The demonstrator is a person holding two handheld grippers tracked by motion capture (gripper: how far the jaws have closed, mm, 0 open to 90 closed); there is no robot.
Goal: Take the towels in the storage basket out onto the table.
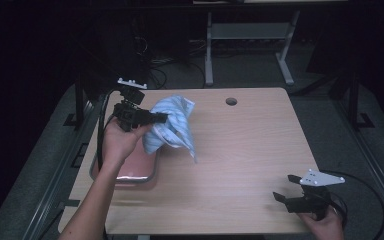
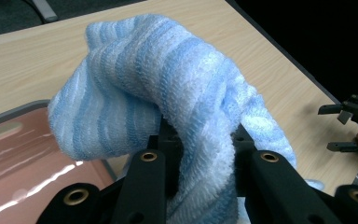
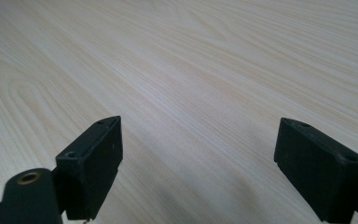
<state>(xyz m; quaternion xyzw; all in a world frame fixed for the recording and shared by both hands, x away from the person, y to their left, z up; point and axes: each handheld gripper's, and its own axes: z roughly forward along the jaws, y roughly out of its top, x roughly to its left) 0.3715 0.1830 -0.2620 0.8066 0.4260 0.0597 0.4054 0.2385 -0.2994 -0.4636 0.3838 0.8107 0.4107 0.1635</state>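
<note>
A blue and white striped towel (image 1: 172,125) hangs bunched above the left part of the wooden table (image 1: 250,150). My left gripper (image 1: 161,118) is shut on the towel, held up off the table. In the left gripper view the towel (image 2: 168,93) bulges over the black jaws, which pinch a fold of it, my left gripper (image 2: 200,140) at its base. Under it lies a pink tray (image 1: 136,167), also seen as the tray (image 2: 23,154) at lower left. My right gripper (image 1: 286,187) rests at the table's near right corner, open, with bare wood between its jaws; my right gripper (image 3: 198,154) is low over the tabletop.
A round cable hole (image 1: 231,101) is in the table's far middle. Dark floor, cables and a grey desk frame (image 1: 250,45) lie beyond the far edge. The right gripper (image 2: 349,126) appears at the far right of the left gripper view.
</note>
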